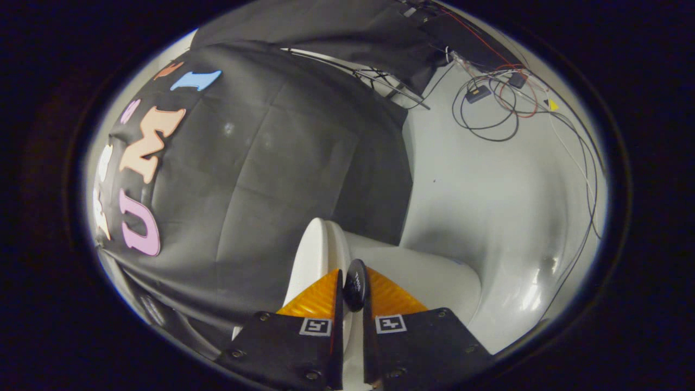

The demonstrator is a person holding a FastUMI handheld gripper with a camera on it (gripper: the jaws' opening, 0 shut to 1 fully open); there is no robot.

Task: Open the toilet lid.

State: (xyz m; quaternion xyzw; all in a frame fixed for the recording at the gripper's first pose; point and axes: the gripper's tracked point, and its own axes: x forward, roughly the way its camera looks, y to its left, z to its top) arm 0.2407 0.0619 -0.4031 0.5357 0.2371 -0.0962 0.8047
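Observation:
The white toilet lid (316, 254) stands nearly edge-on between and just beyond my fingers, tilted up against the black cloth wall. A small dark oval tab (355, 285) sits on the lid's rim. My gripper (354, 288) is shut on that tab, with one finger (317, 300) on the lid's outer side and the other finger (392, 300) on its inner side. The white toilet body (429, 278) curves away on the inner side of the lid, beyond the fingers.
Black cloth (244, 179) hangs close behind the lid. A pale wall or floor surface (488, 184) spreads past the toilet. Loose cables and a small black box (478, 95) lie at its far end.

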